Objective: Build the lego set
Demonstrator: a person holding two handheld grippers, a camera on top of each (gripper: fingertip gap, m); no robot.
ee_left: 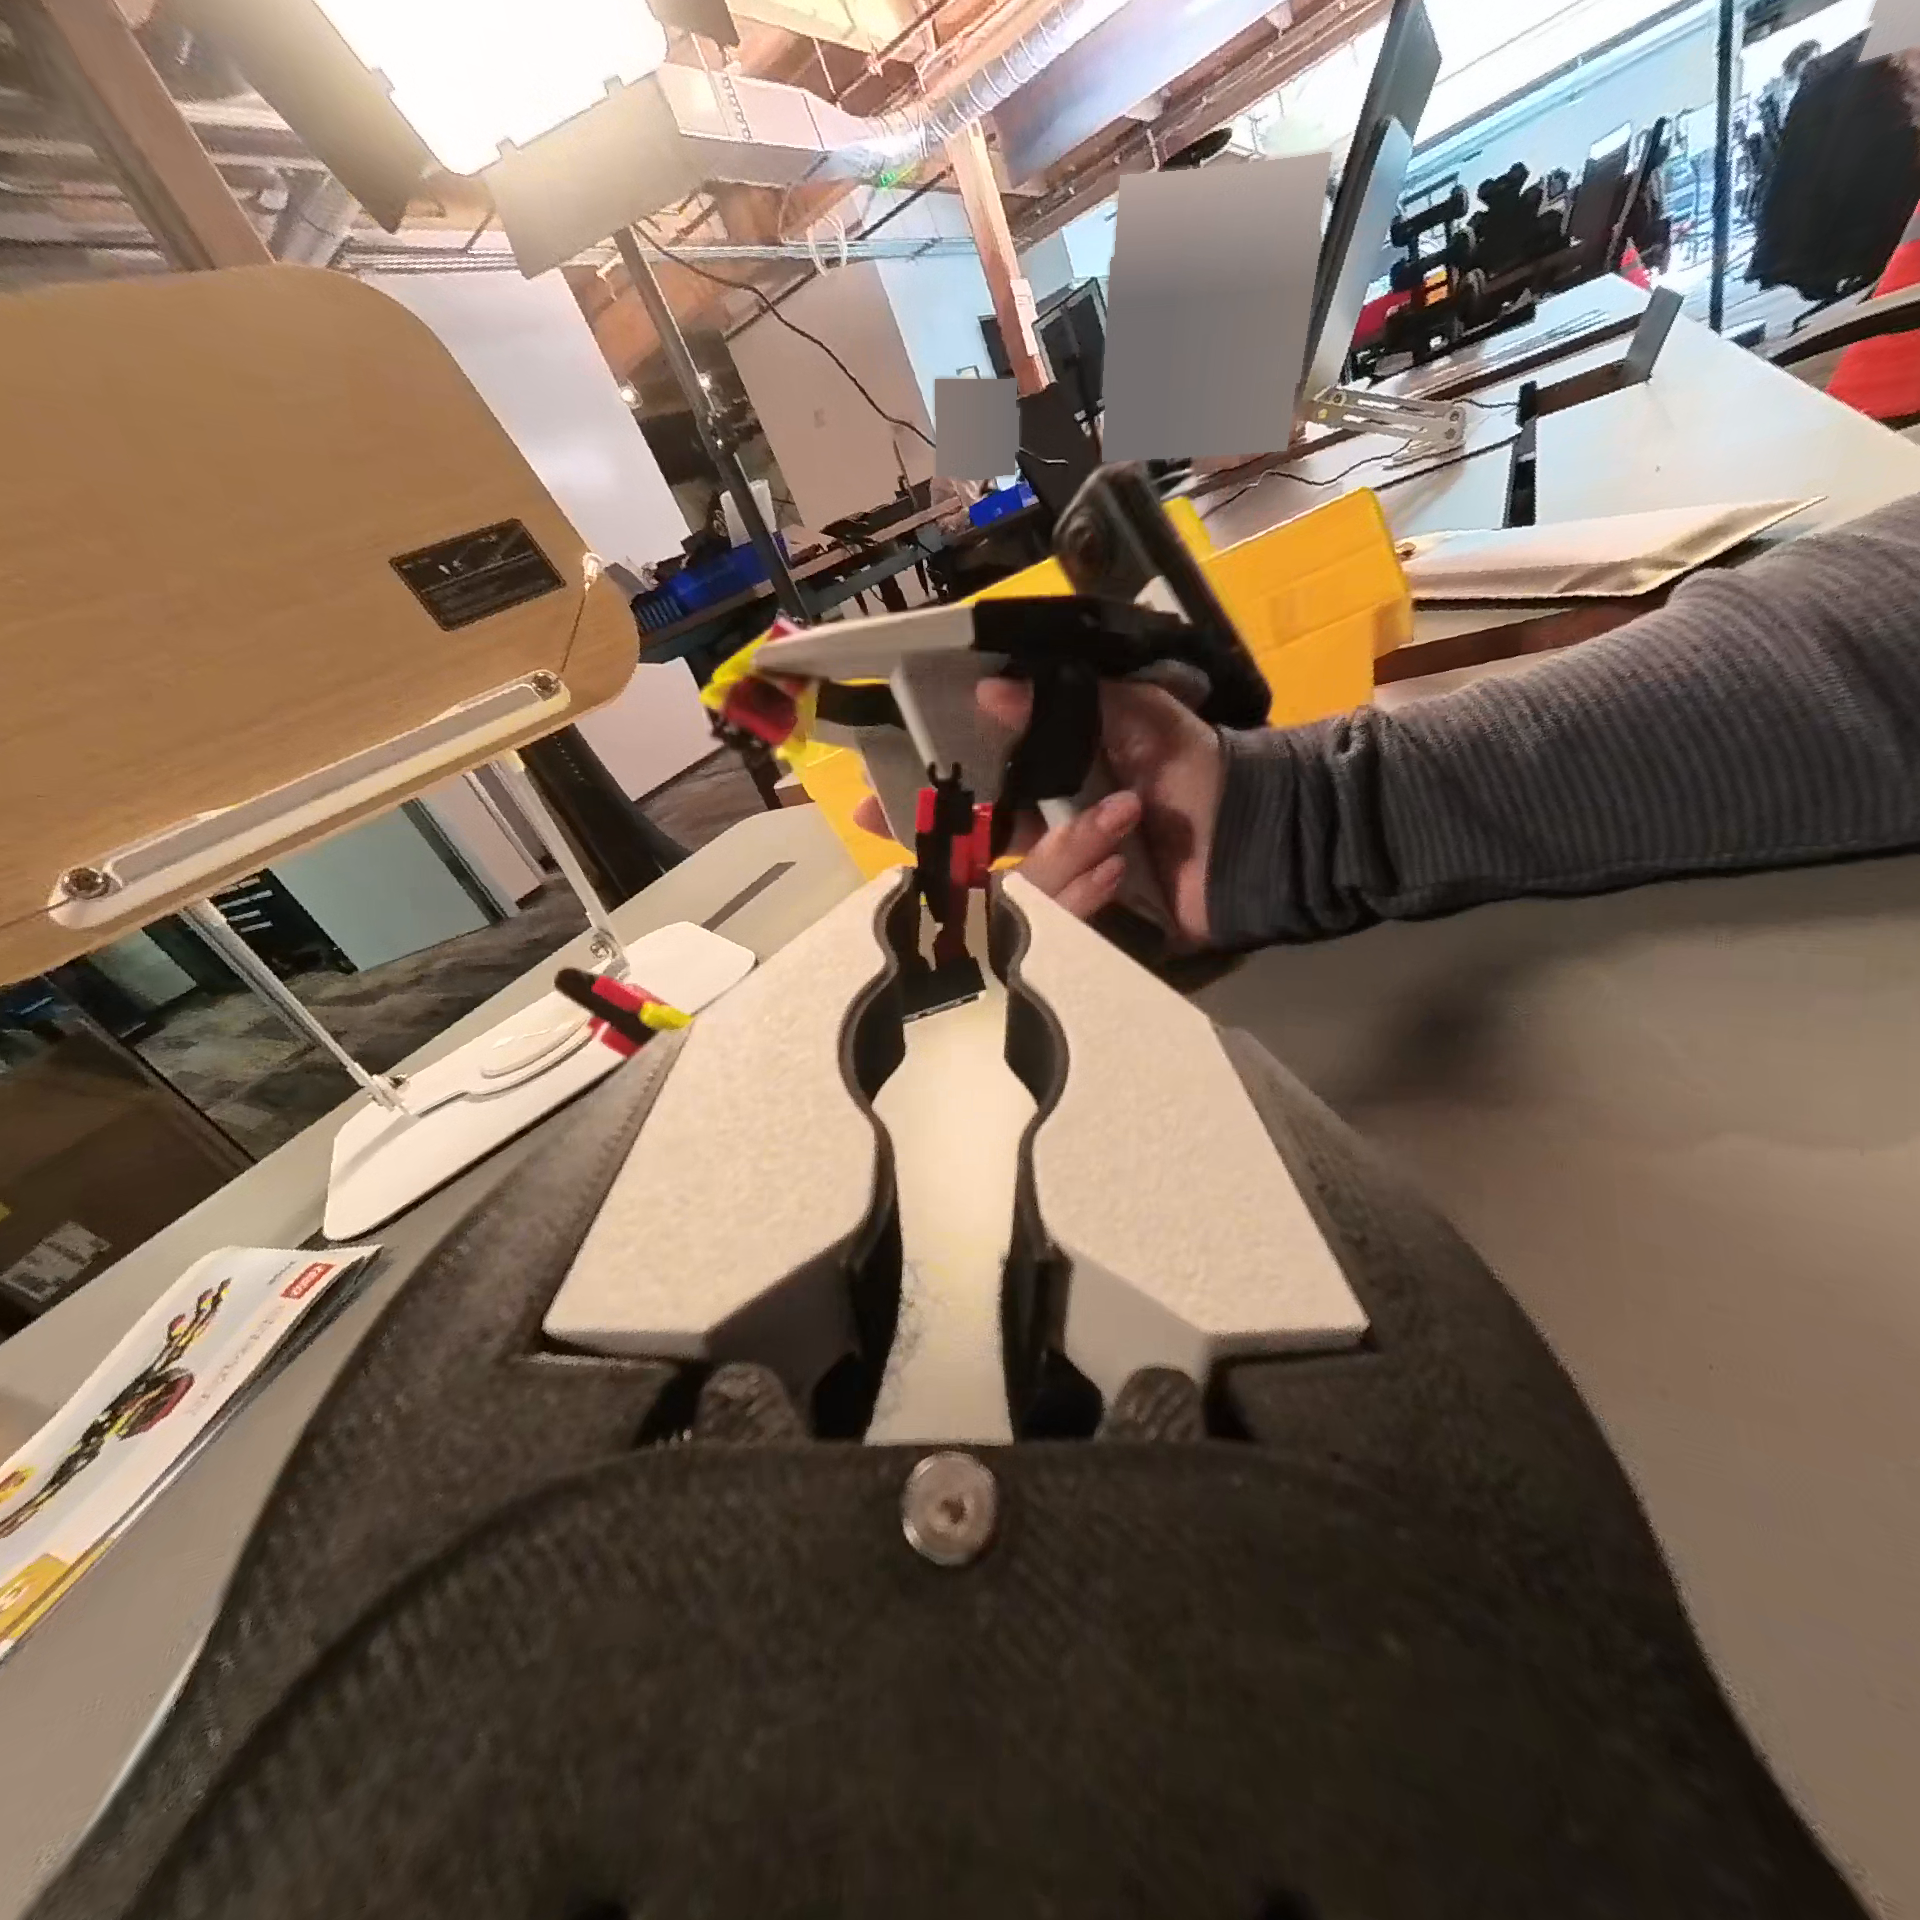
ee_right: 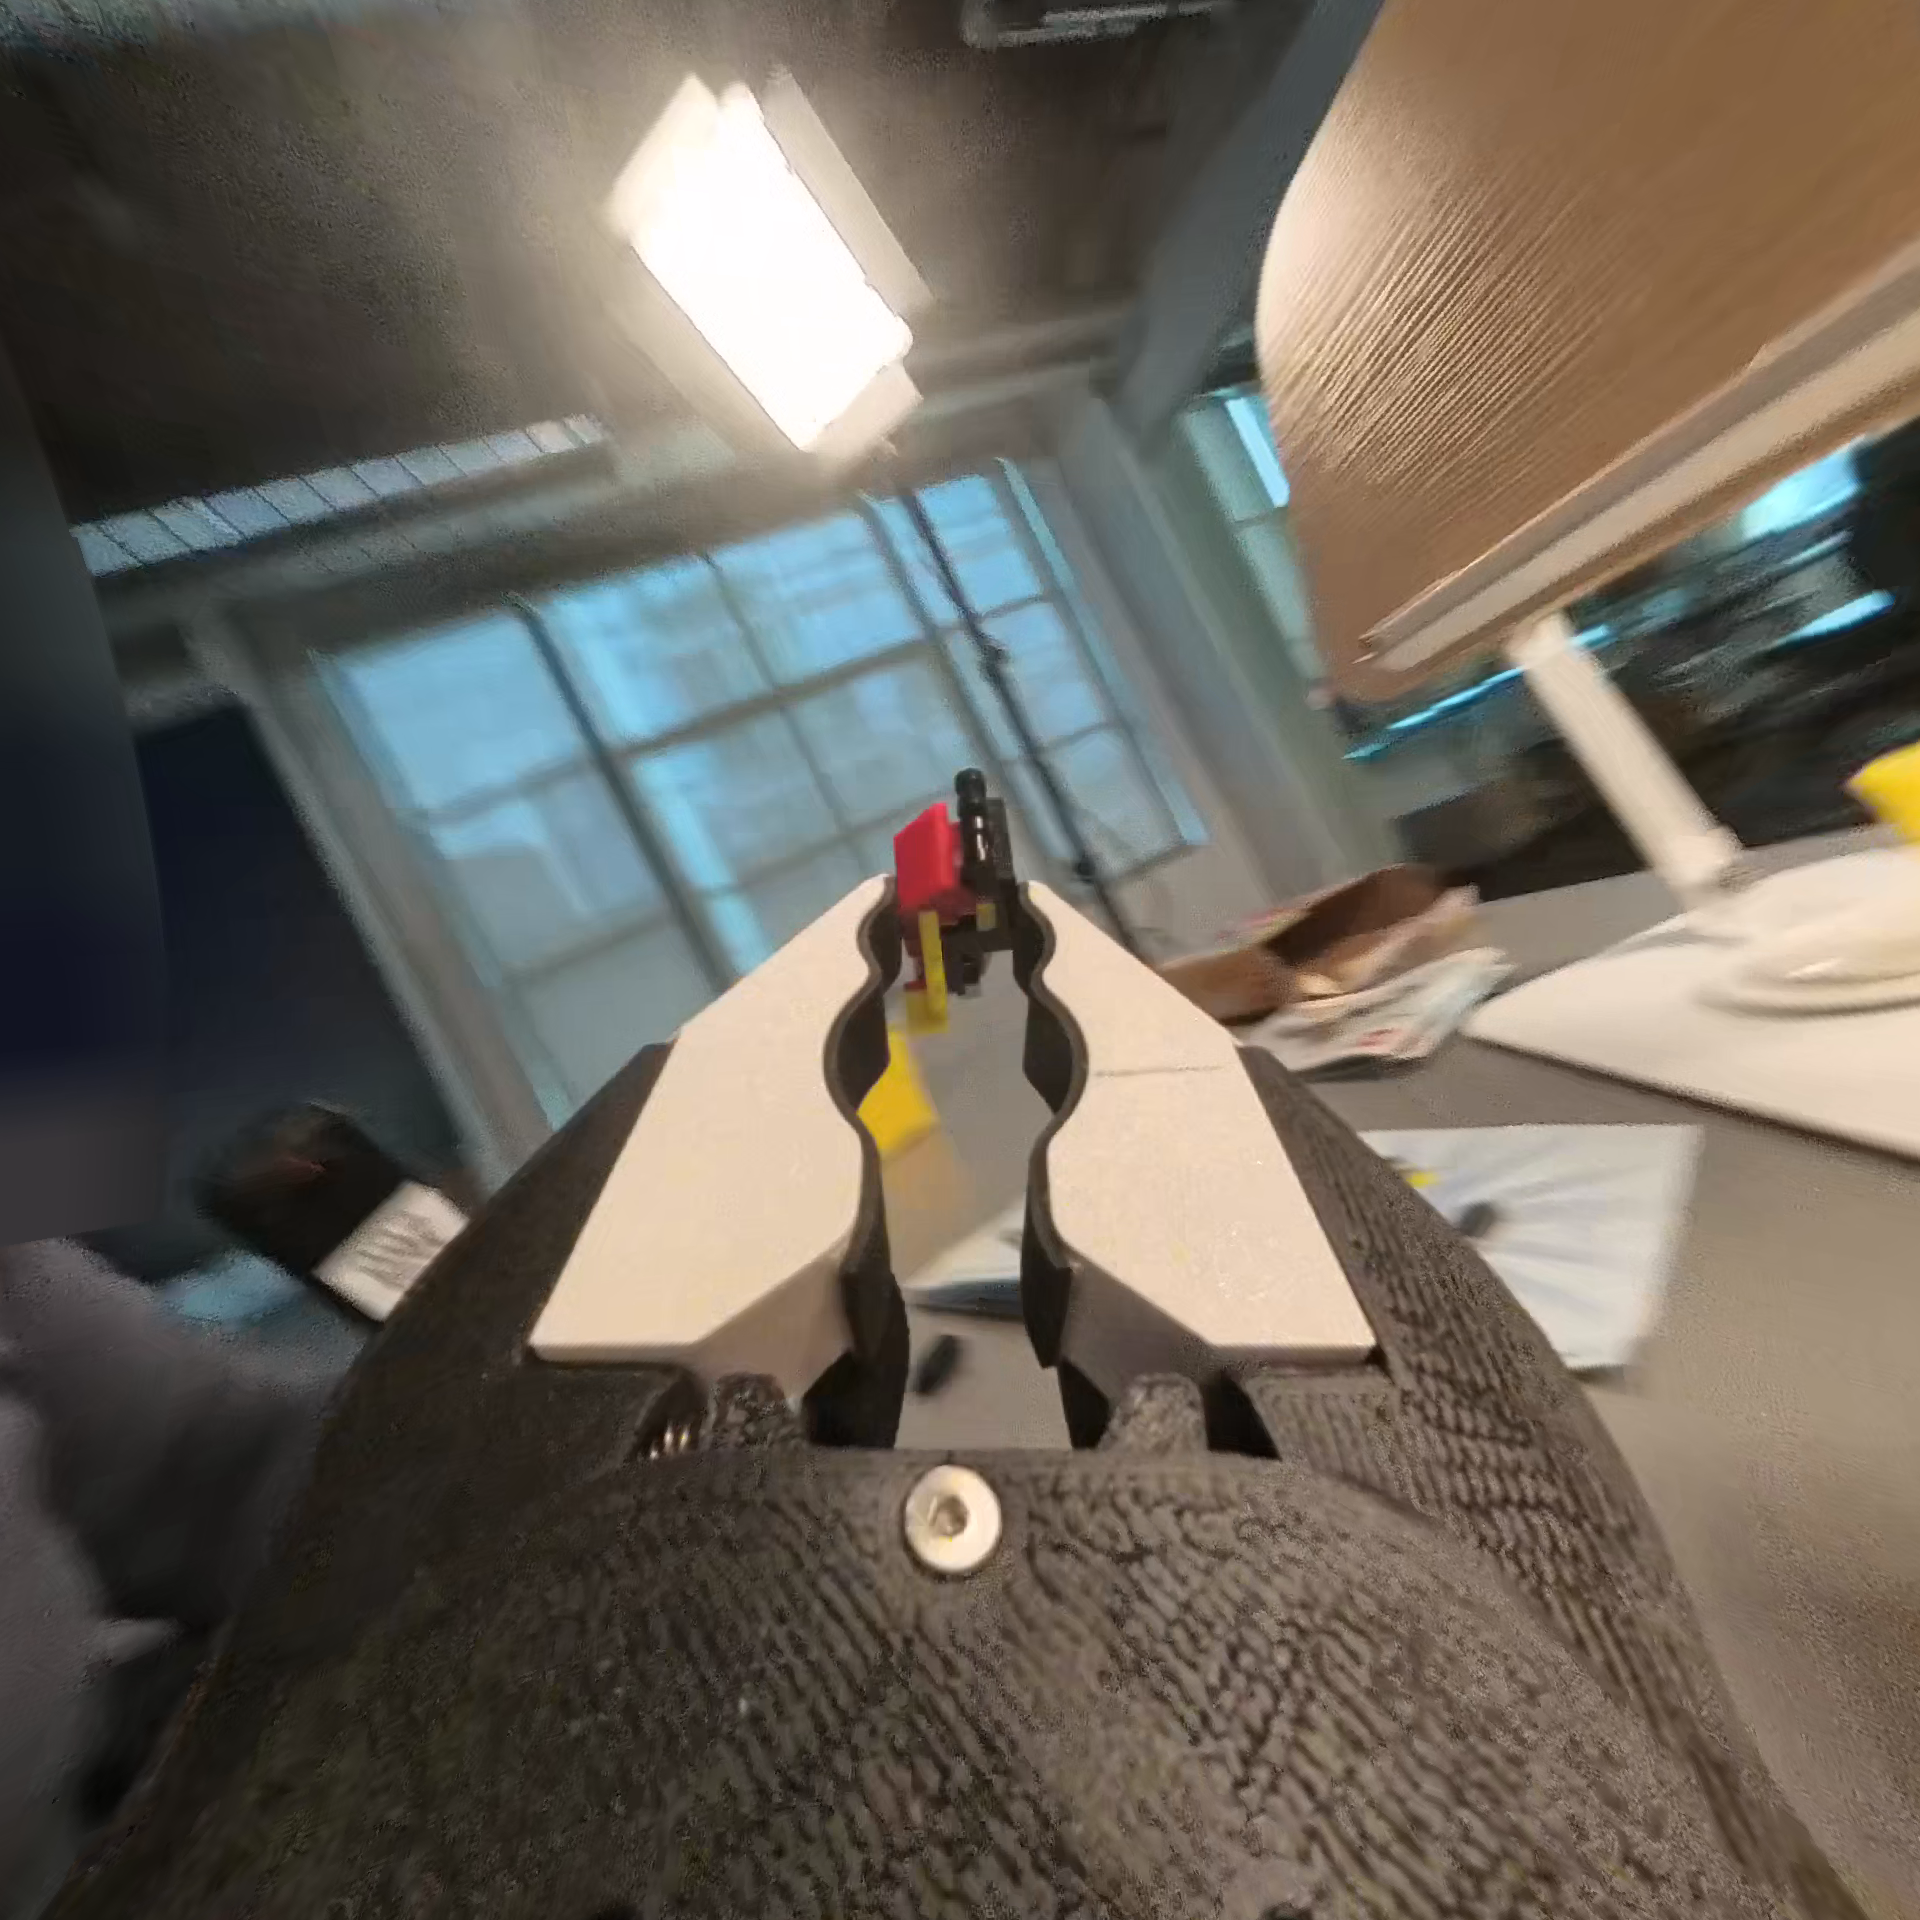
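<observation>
My left gripper (ee_left: 951, 888) is shut on a slim red and black lego assembly (ee_left: 961, 842) that stands upright between its white fingertips, lifted above the table. My right gripper (ee_left: 764, 686), held by a hand in a grey sleeve, is farther off and higher. It is shut on a red, yellow and black lego assembly (ee_left: 753, 717). In the blurred right wrist view, that assembly (ee_right: 925, 857) sticks out past the tips of my right gripper (ee_right: 956, 894). A third small red, black and yellow sub-assembly (ee_left: 623, 1013) lies on the table to the left.
An instruction booklet (ee_left: 156, 1382) lies at the left table edge. A wooden board on a white stand (ee_left: 260, 540) overhangs the left side. A yellow bin (ee_left: 1299, 623) stands behind the hand. Paper sheets (ee_right: 1538, 1226), a small black piece (ee_right: 935, 1382) and a cardboard box (ee_right: 1340, 935) are on the table. Across from one pair of fingers to the other is roughly 12 cm.
</observation>
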